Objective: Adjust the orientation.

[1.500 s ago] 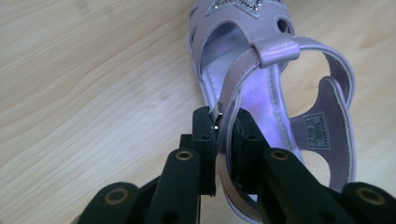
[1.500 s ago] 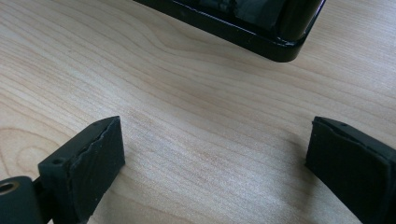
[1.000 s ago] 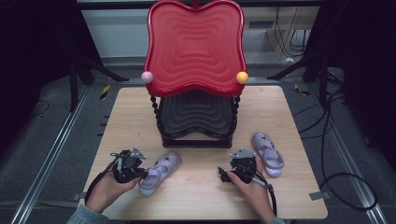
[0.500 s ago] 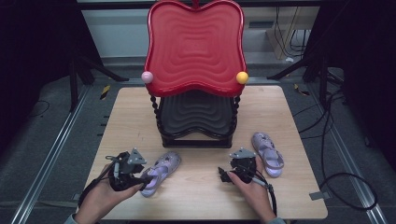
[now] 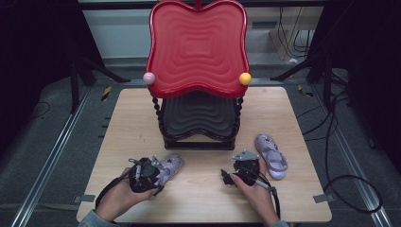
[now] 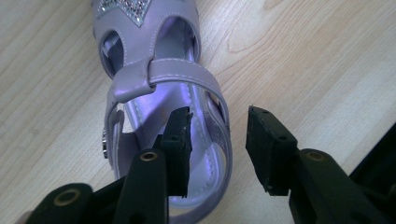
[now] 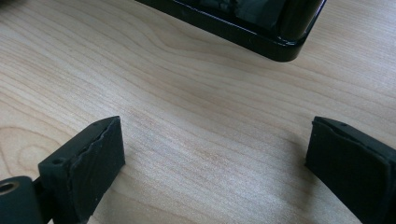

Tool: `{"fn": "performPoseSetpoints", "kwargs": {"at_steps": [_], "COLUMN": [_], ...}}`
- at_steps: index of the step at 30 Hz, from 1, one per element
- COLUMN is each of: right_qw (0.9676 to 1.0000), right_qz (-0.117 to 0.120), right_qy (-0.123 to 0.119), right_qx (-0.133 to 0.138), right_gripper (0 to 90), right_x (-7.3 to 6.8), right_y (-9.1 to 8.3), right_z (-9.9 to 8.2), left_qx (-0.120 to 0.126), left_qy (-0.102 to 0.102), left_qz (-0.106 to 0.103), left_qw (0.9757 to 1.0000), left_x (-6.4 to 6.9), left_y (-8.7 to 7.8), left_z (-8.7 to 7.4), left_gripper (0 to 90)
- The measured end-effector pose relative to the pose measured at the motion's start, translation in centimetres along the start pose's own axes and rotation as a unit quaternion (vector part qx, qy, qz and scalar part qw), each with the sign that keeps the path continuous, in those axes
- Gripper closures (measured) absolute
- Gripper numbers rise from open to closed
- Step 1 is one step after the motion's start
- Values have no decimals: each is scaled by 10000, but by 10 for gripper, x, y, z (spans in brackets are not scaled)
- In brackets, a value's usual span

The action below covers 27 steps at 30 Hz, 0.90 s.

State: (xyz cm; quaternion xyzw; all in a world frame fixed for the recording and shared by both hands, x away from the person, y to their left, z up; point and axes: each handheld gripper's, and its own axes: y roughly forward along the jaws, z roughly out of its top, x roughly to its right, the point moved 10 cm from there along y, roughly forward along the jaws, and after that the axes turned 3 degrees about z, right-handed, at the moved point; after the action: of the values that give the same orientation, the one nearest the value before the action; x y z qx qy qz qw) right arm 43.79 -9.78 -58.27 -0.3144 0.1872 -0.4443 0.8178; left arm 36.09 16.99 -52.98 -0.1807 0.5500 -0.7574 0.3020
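Now my left claw [image 6: 218, 140] straddles the lilac sandal's [image 6: 159, 98] heel rim, closing but not gripping; right claw [image 7: 215, 163] wide over bench [image 7: 196, 93].

We see even overhead light on the table [image 5: 142, 118], dark surroundings, soft glare on the red tray [image 5: 198, 42]. Gripper views sharp mid-frame; near jaws slightly soft, faint shadows.

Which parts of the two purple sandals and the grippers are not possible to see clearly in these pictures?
- Left purple strapped sandal: high view, heel half hidden under left gripper.
- Same sandal: left gripper view, toe cut by top edge, heel end covered by the jaws.
- Right purple sandal: high view, strap details too small.
- Right gripper: high view, jaws partly hidden by its own body.
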Motion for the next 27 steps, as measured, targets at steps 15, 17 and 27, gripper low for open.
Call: {"fn": "performPoseSetpoints", "kwargs": {"at_steps": [15, 17, 27], "right_qw": [10000, 10000, 10000], "right_qz": [2, 2, 1], "right_qy": [-1, -1, 0], "right_qx": [-1, -1, -1], "right_gripper": [46, 46, 46], "right_x": [0, 0, 0], "right_y": [0, 0, 0], "right_z": [0, 0, 0], "left_qx": [-200, -184, 71], "left_qy": [-103, -140, -412], "left_qz": [-125, -148, -458], "left_qw": [9997, 9996, 9981], "left_x": [2, 1, -9], "left_y": [14, 14, 5], "left_z": [-3, -3, -5], "left_gripper": [809, 822, 864]}}
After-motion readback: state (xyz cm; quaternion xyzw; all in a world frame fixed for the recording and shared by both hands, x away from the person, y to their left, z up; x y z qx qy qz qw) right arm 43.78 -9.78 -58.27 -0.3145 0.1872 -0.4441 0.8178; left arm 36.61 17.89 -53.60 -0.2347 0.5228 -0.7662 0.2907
